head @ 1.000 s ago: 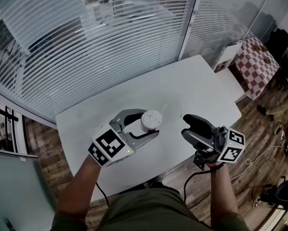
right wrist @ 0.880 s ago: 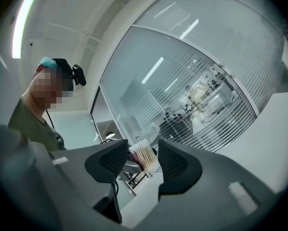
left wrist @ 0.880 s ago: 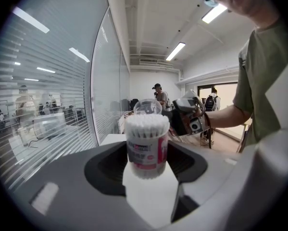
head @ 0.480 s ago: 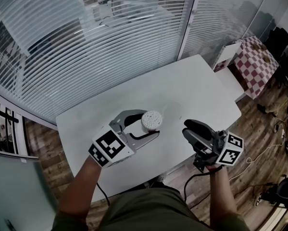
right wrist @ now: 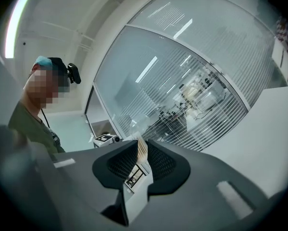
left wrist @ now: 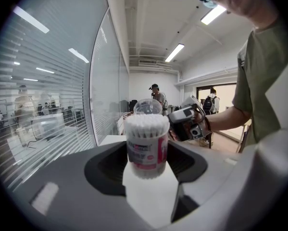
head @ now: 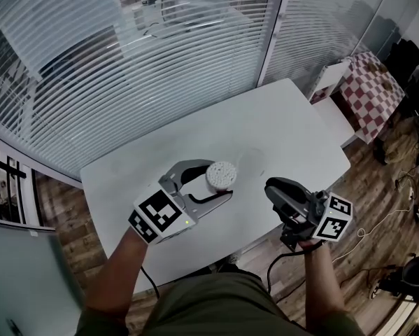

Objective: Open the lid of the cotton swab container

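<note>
The cotton swab container (head: 221,175) stands on the white table (head: 286,117) with its top uncovered and the white swab tips showing. My left gripper (head: 222,180) is shut on it, one finger on each side. The left gripper view shows the container (left wrist: 146,143) upright between the jaws. Its clear lid (left wrist: 147,107) sits just behind it, and the lid (head: 251,161) lies on the table to the container's right. My right gripper (head: 272,186) hovers near the table's front edge. Its jaws have just been closing. A narrow gap is left in the right gripper (right wrist: 143,153), with nothing in it.
A glass wall with white blinds (head: 125,61) runs behind the table. A small white side table (head: 331,82) and a red-checked box (head: 373,82) stand at the right on the wooden floor. The table's front edge lies just under my right gripper.
The right gripper's jaws have narrowed from wide apart to almost together, and that gripper has shifted slightly. The left gripper and the container have stayed put.
</note>
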`<control>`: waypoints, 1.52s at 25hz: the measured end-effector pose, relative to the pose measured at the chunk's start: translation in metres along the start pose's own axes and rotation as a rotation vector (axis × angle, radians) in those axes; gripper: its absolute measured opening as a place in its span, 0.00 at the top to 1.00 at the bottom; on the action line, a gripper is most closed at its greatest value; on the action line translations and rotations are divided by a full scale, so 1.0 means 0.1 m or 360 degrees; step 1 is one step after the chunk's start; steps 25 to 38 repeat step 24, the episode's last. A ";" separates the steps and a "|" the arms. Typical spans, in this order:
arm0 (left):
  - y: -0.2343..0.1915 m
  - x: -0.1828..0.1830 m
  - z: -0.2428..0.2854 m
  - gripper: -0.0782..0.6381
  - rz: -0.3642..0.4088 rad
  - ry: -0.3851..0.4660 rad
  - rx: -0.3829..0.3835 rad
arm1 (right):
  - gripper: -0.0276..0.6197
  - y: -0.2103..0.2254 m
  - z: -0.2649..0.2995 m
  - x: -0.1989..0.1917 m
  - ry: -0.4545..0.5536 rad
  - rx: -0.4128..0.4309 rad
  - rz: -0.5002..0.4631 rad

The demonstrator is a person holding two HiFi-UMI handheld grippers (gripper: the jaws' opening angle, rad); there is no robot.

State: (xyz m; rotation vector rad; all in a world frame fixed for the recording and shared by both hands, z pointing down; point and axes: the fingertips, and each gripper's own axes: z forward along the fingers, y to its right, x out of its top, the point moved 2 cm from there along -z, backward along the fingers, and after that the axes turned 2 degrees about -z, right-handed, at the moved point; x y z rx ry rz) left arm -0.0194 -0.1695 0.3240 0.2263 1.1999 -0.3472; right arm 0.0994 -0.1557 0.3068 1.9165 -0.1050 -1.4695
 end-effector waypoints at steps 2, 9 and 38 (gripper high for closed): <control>0.00 0.01 0.00 0.53 0.0001 0.0004 -0.0004 | 0.86 0.01 0.00 -0.01 -0.0002 -0.0002 0.0012; 0.00 0.02 0.01 0.53 -0.0002 0.0008 -0.0013 | 0.89 0.05 0.02 -0.06 -0.0021 -0.0007 0.0036; 0.01 0.04 0.06 0.53 -0.0001 0.0010 -0.0036 | 0.91 0.09 0.04 -0.13 -0.0048 0.0004 0.0067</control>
